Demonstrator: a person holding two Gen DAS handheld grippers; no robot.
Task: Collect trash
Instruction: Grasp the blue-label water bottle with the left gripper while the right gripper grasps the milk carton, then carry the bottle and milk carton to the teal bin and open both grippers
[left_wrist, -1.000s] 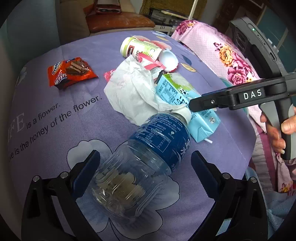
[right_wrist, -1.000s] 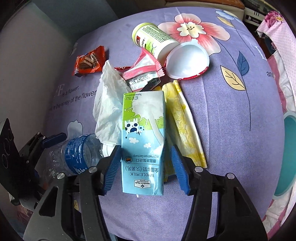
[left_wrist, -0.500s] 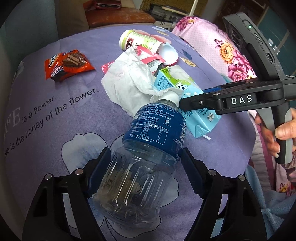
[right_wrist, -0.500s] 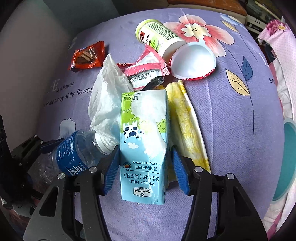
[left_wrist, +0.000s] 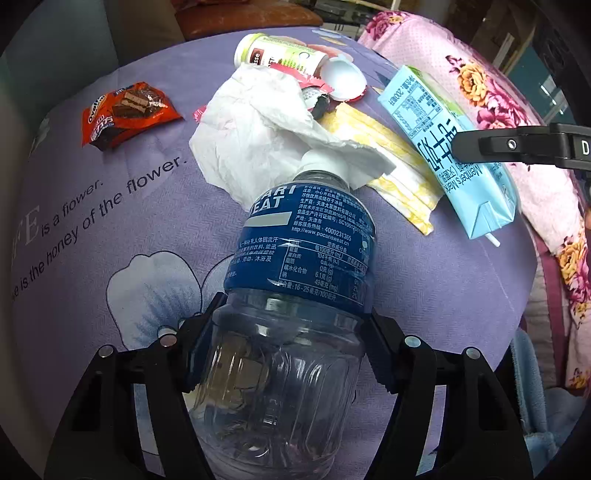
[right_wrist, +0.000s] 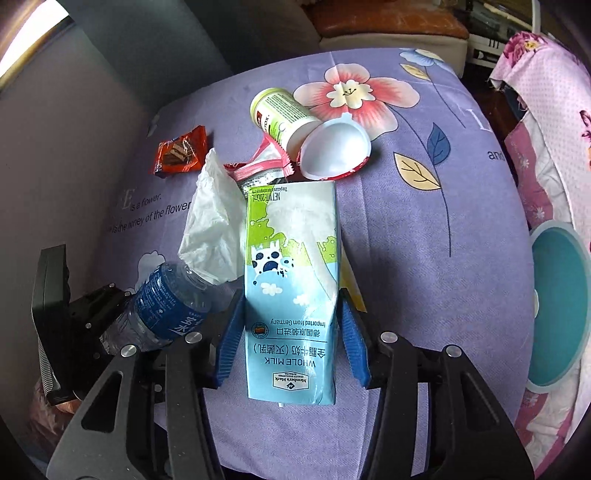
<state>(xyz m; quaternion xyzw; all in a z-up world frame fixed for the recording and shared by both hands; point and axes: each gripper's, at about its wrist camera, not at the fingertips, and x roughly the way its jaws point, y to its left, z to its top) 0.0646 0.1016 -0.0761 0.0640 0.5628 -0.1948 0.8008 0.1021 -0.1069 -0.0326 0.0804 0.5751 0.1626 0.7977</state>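
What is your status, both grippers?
Left gripper shut on water bottle. Right gripper shut on milk carton. Crumpled tissue touches the bottle cap.

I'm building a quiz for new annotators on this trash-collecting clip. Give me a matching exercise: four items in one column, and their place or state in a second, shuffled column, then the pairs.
Items:
1. Pocari Sweat bottle
2. milk carton
3. orange snack wrapper
4. crumpled white tissue

Place or state:
A. lying alone on the purple cloth, apart from the pile
B. gripped in the right tool
C. gripped in the left tool
D. lying in the pile, its edge at the bottle's cap

Pairs: 1-C, 2-B, 3-A, 4-D
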